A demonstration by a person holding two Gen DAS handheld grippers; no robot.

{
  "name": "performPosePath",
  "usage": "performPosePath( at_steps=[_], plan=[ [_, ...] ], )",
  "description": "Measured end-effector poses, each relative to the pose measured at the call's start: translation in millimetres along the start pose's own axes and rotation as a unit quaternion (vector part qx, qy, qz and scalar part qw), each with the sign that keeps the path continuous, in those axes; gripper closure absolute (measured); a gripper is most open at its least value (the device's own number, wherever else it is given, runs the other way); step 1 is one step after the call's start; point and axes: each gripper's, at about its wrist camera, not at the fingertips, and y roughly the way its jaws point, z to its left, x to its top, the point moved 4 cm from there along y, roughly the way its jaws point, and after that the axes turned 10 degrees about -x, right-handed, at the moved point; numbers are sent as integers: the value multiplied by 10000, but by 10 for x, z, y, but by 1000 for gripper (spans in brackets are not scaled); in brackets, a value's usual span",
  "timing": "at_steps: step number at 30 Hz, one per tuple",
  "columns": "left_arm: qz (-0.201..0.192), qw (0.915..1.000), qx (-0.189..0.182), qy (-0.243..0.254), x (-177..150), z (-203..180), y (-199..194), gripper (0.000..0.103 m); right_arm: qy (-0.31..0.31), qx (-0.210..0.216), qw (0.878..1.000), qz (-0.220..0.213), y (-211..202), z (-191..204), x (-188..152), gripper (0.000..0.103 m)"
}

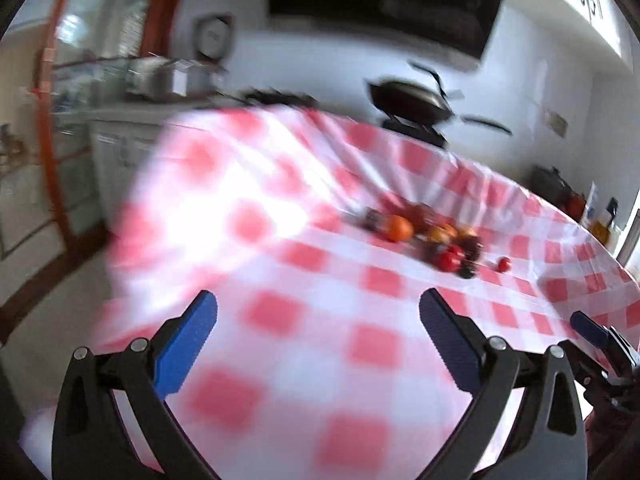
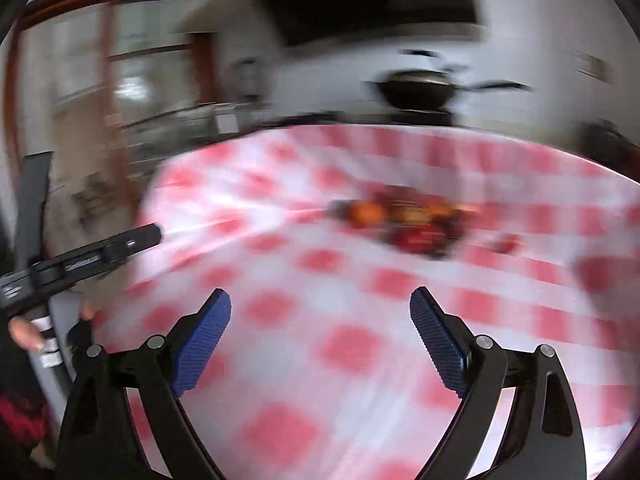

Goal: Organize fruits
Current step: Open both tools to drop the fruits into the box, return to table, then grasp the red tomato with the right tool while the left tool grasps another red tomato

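Note:
A pile of small fruits (image 1: 432,236) lies on a red-and-white checked tablecloth (image 1: 320,320): an orange (image 1: 398,229), red ones (image 1: 448,261) and dark ones. One red fruit (image 1: 504,264) lies apart to the right. My left gripper (image 1: 318,312) is open and empty, above the near part of the cloth, well short of the pile. My right gripper (image 2: 320,312) is open and empty too, also short of the blurred pile (image 2: 404,224). The right gripper's blue fingertip (image 1: 588,328) shows at the right edge of the left wrist view.
A dark wok (image 1: 412,100) stands on a stove behind the table. A counter with containers (image 1: 160,76) runs at the back left. A wooden door frame (image 1: 48,120) is at the left. The left gripper's body (image 2: 80,260) and a hand show at the left of the right wrist view.

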Motion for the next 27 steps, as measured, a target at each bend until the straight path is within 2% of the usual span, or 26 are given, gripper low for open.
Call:
performPosePath(
  at_steps=[1, 3, 5, 7, 10, 12, 13, 14, 17, 19, 21, 27],
  plan=[
    [132, 9999, -98, -19, 54, -191, 324, 2, 96, -225, 9997, 32, 221, -59, -20, 14],
    [307, 9994, -134, -59, 47, -466, 785, 2, 348, -806, 9958, 259, 654, -565, 4, 15],
    [486, 9986, -94, -193, 127, -603, 1409, 2, 688, -1198, 9891, 517, 888, -1008, 35, 15],
    [518, 9977, -112, -430, 172, -641, 1757, 2, 1114, -1365, 9822, 653, 1084, -1376, 25, 15],
    [356, 9941, -313, -979, 197, -618, 2139, 2, 1363, -1507, 9757, 823, 1260, -1691, -134, 15],
    [310, 9914, -392, -1207, 184, -590, 2235, 2, 1396, -1547, 9734, 949, 1447, -1819, -132, 15],
    [406, 9885, -484, -1372, 179, -541, 2261, 2, 1366, -1550, 9737, 964, 1539, -1816, -122, 15],
    [377, 9862, -704, -1454, 183, -520, 2251, 2, 1291, -1566, 9745, 962, 1632, -1850, -88, 15],
    [377, 9805, -1018, -1638, 159, -436, 2236, 2, 1102, -1580, 9757, 1042, 1972, -1929, 35, 15],
    [428, 9765, -1090, -1809, 145, -393, 2268, 2, 961, -1600, 9748, 1219, 2182, -1958, 106, 21],
    [458, 9756, -1120, -1831, 138, -387, 2282, 2, 775, -1626, 9729, 1449, 2439, -1963, 176, 23],
    [527, 9788, -1090, -1652, 123, -454, 2294, 2, 569, -1551, 9720, 1671, 2843, -1881, 309, 35]
  ],
)
